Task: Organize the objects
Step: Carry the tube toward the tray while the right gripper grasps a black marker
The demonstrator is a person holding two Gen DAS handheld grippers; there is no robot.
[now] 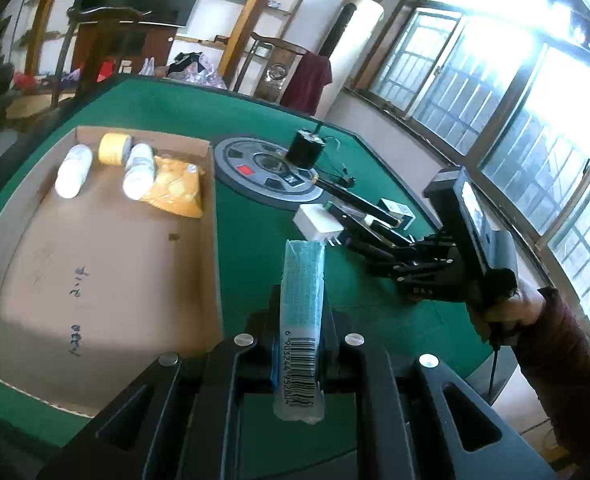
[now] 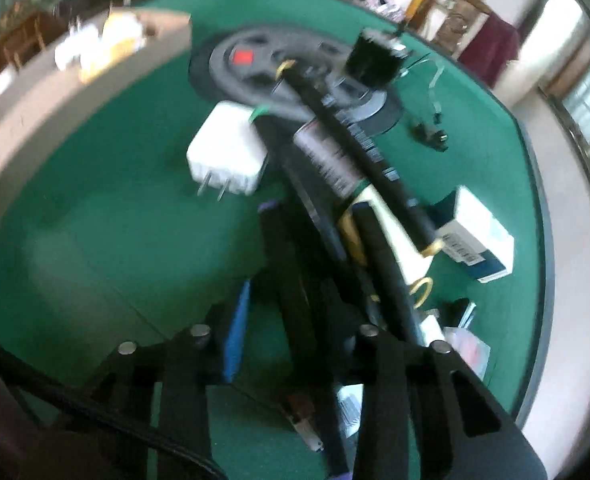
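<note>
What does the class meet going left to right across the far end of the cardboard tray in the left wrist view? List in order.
White bottle → yellow tape roll → second white bottle → yellow snack bag, all in the cardboard tray.

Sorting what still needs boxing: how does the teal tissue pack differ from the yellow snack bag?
The teal tissue pack is clamped in the left gripper, above the green table; the yellow snack bag already lies in the cardboard tray. The pack is slim and stands on edge; the bag is broad, flat and crumpled. The pack shows a barcode. Both are soft wrapped packets.
</note>
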